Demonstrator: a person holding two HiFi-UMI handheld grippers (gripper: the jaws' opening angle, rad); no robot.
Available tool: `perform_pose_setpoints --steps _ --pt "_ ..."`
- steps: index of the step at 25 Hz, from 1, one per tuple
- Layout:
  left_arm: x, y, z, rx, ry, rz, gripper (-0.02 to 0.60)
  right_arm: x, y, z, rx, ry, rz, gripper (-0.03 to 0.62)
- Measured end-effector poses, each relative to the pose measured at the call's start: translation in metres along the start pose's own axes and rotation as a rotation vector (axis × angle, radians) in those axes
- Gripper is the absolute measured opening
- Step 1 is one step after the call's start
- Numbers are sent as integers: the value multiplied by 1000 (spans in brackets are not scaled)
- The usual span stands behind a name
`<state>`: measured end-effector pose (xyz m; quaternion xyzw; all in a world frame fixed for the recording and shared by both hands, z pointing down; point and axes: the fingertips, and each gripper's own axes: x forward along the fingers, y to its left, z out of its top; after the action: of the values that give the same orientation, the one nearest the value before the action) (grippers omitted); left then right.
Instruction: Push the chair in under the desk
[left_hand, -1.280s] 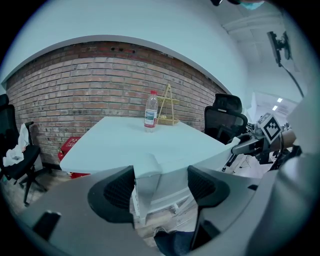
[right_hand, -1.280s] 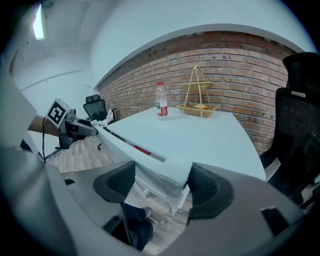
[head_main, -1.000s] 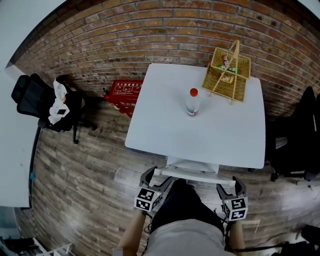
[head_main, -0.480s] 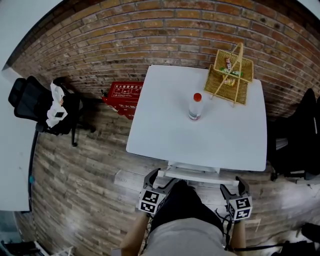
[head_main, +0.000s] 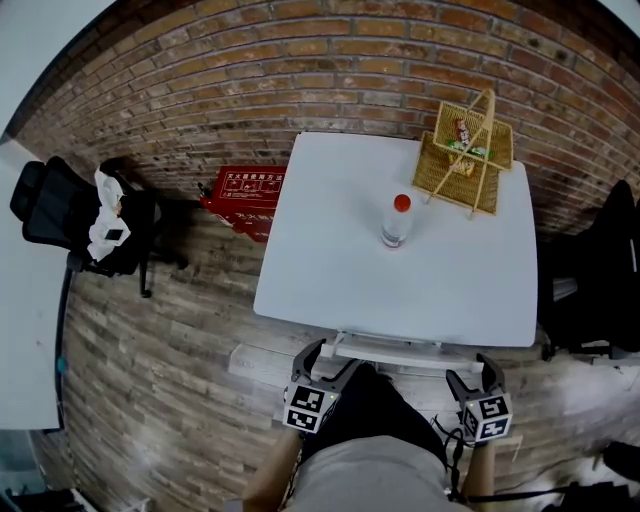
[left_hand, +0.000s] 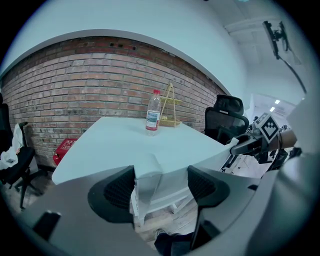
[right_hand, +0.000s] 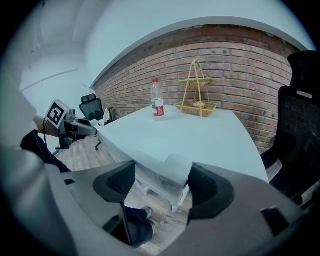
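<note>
A white chair (head_main: 390, 352) stands at the near edge of the white desk (head_main: 350, 260), its seat hidden beneath the top. My left gripper (head_main: 329, 359) is at the left end of the chair's back rail. The jaws are open, and the rail's corner (left_hand: 146, 175) lies between them against the left pad. My right gripper (head_main: 472, 374) is at the rail's right end, also open, with the other corner (right_hand: 176, 172) against its right pad. Across the desk edge, each gripper view shows the opposite gripper.
A water bottle with a red cap (head_main: 397, 222) and a wicker basket (head_main: 465, 160) stand on the desk. A red box (head_main: 245, 190) lies by the brick wall. Black office chairs stand at the left (head_main: 70, 220) and the right (head_main: 600, 290). The person's dark trousers (head_main: 370, 410) are between the grippers.
Both grippers and the chair's back rail have moved forward toward the desk edge. The gap between rail and desk has shrunk.
</note>
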<state>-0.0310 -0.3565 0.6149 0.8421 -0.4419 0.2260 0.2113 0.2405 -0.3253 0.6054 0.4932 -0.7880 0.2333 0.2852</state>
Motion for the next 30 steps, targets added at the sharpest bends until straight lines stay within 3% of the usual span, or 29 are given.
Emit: perform_pose_setpoints --steps 30 --pt "18 13 15 2 8 -12 336 17 -13 11 -9 18 14 331"
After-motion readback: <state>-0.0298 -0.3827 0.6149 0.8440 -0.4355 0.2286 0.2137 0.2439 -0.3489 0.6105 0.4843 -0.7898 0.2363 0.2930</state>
